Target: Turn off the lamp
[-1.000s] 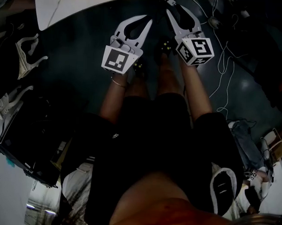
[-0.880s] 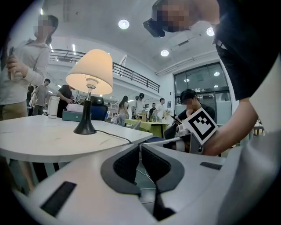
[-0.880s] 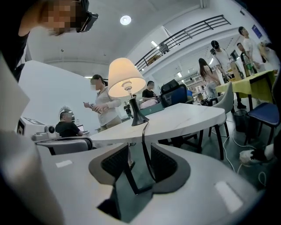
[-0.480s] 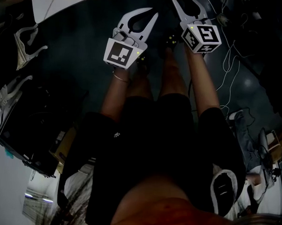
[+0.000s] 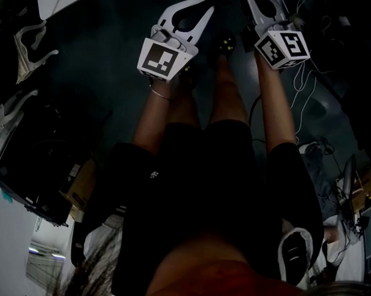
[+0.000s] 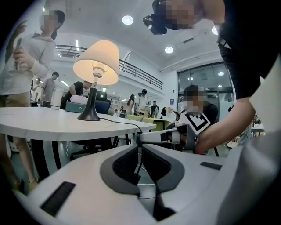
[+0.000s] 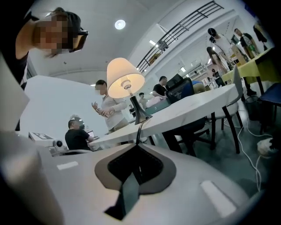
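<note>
On the white bench (image 6: 52,125) at far left stands the lamp (image 6: 95,61), its shade glowing, so it is not yet off. Its cord (image 6: 123,121) trails rightward over the bench edge and drops nearly upright. Below that edge the left claw (image 6: 139,146) is clenched to a slit with the cord running down it, apparently pinched. From the right, the right claw (image 7: 137,144) has just been closing and nips the same cord at its tips, just above the left one. The lamp lies up and away from both claws. Any inline switch is hidden, so the cord looks like the way in.
</note>
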Action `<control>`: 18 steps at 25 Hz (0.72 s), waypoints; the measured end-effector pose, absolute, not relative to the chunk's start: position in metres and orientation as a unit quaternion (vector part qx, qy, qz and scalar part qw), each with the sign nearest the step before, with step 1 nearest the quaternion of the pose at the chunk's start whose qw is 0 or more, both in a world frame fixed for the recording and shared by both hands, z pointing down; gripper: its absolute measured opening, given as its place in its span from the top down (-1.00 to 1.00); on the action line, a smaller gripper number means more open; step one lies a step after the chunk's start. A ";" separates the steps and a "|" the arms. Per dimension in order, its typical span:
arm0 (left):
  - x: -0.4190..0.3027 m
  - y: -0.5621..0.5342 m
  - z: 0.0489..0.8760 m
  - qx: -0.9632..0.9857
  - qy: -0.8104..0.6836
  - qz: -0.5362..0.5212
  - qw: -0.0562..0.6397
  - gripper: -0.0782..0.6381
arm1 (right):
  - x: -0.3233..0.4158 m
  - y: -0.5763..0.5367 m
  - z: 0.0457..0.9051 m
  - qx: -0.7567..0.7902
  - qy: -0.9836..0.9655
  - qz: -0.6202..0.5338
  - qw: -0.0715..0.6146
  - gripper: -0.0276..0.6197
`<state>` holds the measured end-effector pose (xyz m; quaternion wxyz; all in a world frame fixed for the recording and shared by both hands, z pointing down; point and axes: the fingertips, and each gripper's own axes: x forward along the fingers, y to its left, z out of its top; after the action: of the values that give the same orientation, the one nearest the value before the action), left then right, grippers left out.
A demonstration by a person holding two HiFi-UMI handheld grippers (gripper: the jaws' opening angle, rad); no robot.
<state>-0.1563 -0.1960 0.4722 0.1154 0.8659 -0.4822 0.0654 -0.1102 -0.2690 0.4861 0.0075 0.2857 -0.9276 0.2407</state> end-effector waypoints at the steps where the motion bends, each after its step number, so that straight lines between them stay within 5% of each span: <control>1: -0.154 -0.197 0.472 0.866 -0.482 0.059 0.117 0.75 | -0.108 -0.269 0.482 0.283 -0.927 0.248 -0.001 0.88; 6: -0.136 -0.200 0.476 0.875 -0.464 0.050 0.129 0.60 | -0.100 -0.266 0.461 0.261 -0.927 0.266 -0.030 0.88; 18: -0.122 -0.221 0.482 0.889 -0.439 0.072 0.108 0.59 | -0.109 -0.266 0.422 0.214 -0.915 0.327 -0.096 0.88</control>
<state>-0.1220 -0.2214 0.4823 0.1079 0.8892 -0.4388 0.0716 -0.1092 -0.2664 0.4218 -0.0958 0.2144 -0.9154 0.3268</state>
